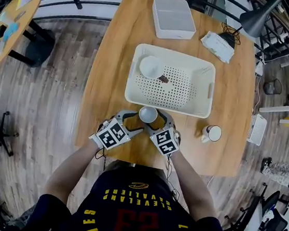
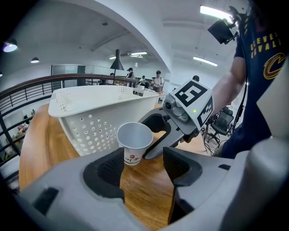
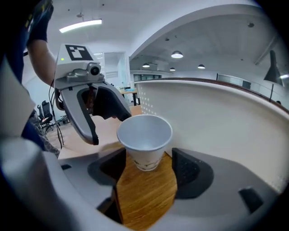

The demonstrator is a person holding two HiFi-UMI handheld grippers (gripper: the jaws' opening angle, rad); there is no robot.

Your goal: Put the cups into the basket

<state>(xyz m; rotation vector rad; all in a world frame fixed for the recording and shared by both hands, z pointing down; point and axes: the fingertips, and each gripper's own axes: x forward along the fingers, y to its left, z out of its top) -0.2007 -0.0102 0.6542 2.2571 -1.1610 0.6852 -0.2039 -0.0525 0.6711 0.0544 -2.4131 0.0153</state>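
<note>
Paper, thin-walled and white, the cup (image 1: 148,114) stands upright at the middle of the head view, on the wooden table (image 1: 108,71), just beside the near wall of the basket (image 1: 208,91). We judge it very light, soft and easy to crush. We would pinch it gently low on the body, near the stiffer base. Our left gripper (image 1: 134,123) and right gripper (image 1: 157,125) flank it from lower left and lower right, both with jaws spread and pressing on nothing. A second cup (image 1: 151,67) sits in the basket's upper left; a third cup (image 1: 213,133) waits on the table at right.
</note>
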